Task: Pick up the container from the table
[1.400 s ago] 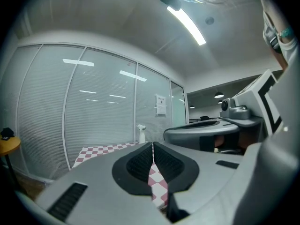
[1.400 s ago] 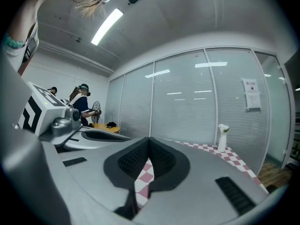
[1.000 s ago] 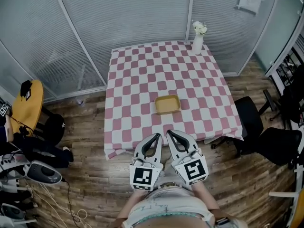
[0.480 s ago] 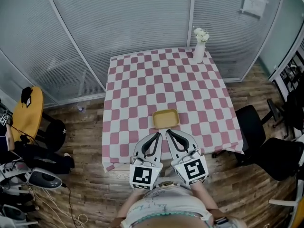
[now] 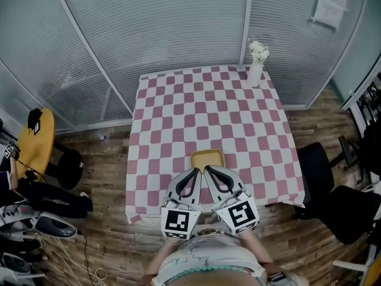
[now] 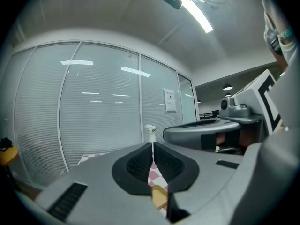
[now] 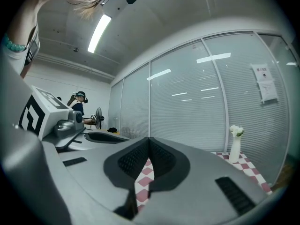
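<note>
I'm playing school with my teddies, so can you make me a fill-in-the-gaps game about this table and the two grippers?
1. The container is ___ in colour.
2. The tablecloth is checked pink and ___.
3. The vase at the far corner holds white ___.
4. Open or shut? The jaws of the left gripper and the right gripper are both ___, with nothing between them.

Missing words: yellow, white, flowers, shut.
</note>
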### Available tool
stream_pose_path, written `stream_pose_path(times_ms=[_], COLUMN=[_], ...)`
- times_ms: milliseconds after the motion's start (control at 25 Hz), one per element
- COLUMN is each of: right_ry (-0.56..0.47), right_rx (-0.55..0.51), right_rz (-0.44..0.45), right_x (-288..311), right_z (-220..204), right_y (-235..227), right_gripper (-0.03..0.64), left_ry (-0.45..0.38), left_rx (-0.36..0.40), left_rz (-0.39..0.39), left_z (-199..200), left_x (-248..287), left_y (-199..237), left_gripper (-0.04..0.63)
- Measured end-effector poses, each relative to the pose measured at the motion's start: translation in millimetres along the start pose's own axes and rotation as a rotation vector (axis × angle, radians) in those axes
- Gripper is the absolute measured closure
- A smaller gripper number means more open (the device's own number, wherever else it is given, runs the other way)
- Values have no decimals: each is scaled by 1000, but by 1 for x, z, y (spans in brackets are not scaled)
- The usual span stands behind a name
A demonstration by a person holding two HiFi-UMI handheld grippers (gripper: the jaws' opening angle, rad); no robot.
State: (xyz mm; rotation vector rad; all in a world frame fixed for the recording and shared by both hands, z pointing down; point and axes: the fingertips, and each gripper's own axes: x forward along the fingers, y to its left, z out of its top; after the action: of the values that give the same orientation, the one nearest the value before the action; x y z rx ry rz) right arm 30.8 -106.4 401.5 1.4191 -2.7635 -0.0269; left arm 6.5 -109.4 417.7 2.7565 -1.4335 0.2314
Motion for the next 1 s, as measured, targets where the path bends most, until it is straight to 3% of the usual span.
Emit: stream_pose_path(times_ms=[600, 1000], right_ry=[80, 72], right_rx=[-12, -9], right_rz=[32, -84], right_x=[36, 76], right_z=[-21, -13], right_y=[-31, -19], right_gripper=[623, 623], left_ry=[34, 26], left_rx=[-40, -21], left_rz=[13, -92], left_z=[-16, -13], left_x=[46, 44], left_y=[24, 72], left_gripper=[577, 577])
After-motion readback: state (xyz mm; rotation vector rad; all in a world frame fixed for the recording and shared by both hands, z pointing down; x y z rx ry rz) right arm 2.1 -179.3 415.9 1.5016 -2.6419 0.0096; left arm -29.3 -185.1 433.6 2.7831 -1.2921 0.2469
